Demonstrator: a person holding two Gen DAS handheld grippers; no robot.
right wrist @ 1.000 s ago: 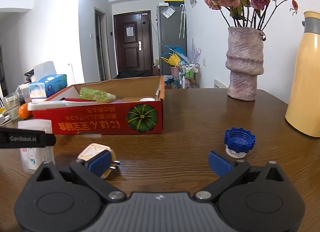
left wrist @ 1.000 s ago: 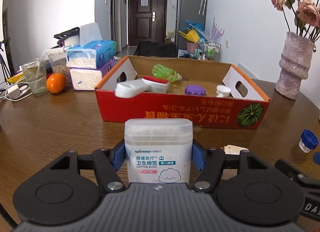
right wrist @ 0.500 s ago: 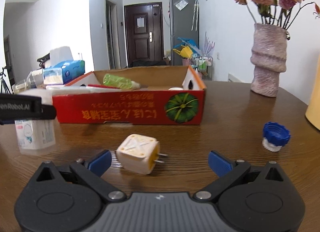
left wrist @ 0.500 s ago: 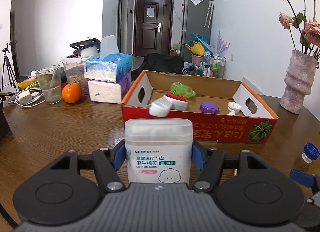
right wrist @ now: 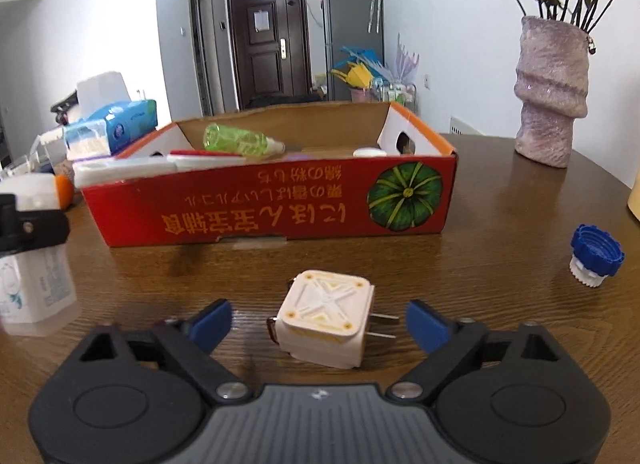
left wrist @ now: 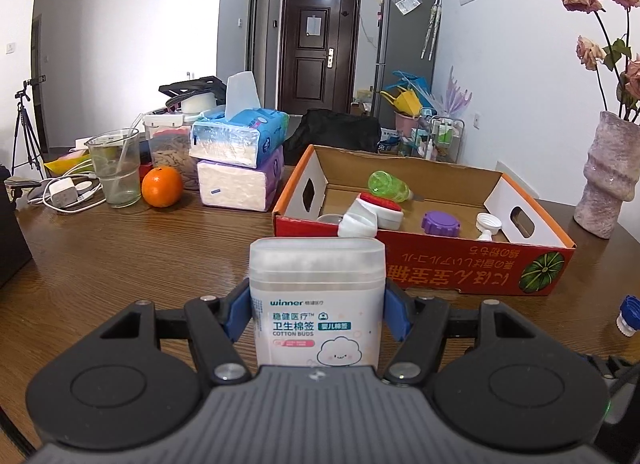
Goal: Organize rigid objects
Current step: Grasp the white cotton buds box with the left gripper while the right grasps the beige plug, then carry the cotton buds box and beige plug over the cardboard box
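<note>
The left tool (left wrist: 317,316) clamps the white plastic cotton-bud box (left wrist: 317,300), bound for the red cardboard tray (left wrist: 460,268). The right tool (right wrist: 319,324) gapes around the cream plug adapter (right wrist: 326,318) on the bench (closing comes next).

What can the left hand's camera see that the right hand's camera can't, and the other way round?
Only the left wrist view shows the purple lid inside the box, the glass and the whole orange.

Only the right wrist view shows the plug lying between the open right gripper.

Both show the red box, the green bottle, the blue cap, the vase, and the cotton bud box gripped by the left gripper.
</note>
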